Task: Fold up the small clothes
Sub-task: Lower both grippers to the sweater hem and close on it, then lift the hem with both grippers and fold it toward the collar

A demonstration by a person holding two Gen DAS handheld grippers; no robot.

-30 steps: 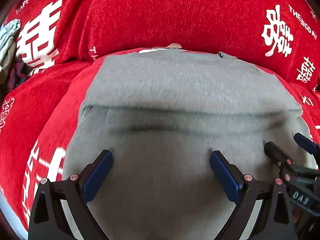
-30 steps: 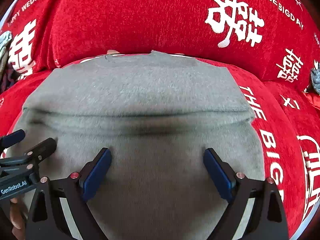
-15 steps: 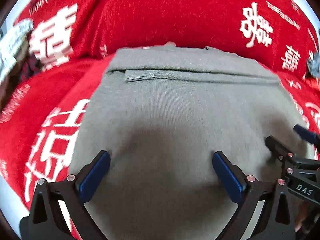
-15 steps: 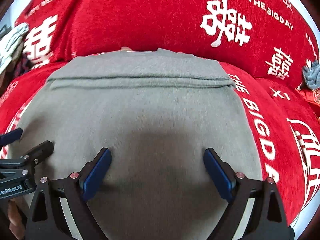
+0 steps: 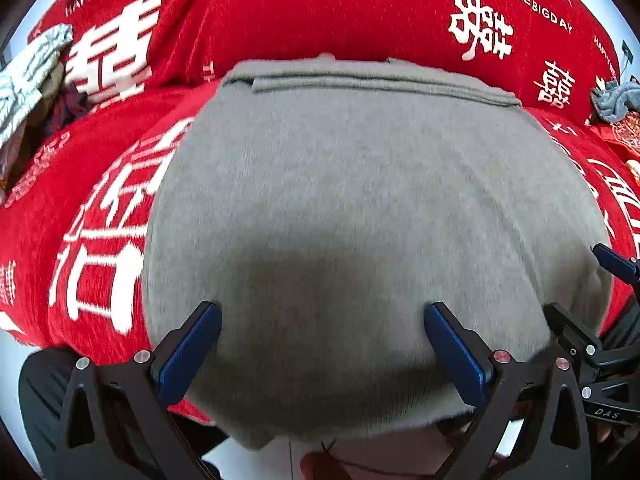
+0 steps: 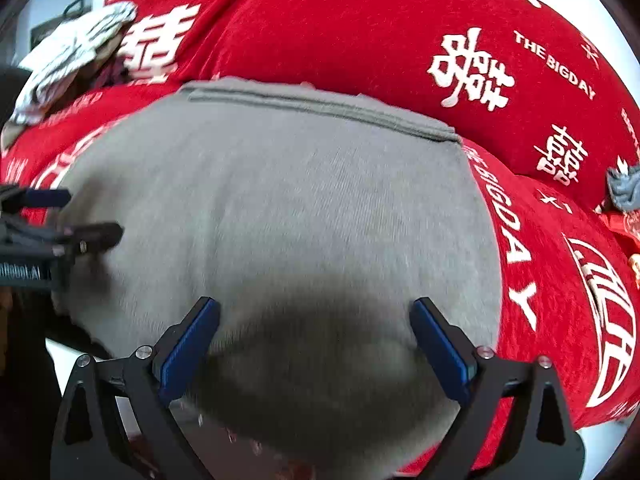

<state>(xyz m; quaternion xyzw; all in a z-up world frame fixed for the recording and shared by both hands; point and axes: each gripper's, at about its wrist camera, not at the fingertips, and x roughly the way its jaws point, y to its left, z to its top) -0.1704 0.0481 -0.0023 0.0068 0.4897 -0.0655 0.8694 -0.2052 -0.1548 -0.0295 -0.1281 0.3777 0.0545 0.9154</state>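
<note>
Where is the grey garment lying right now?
The grey garment fills the centre of both wrist views, spread on the red printed cover, between both open grippers, its folded far edge near the red cushion.

Home living room or bedroom, red wedding-print cover (image 5: 320,12) draping over soft cushions, white double-happiness characters and "HAPPY WEDDING" lettering showing, crumpled laundry (image 6: 72,52) piling at the left, grey cloth (image 5: 614,98) lying at the right.
</note>
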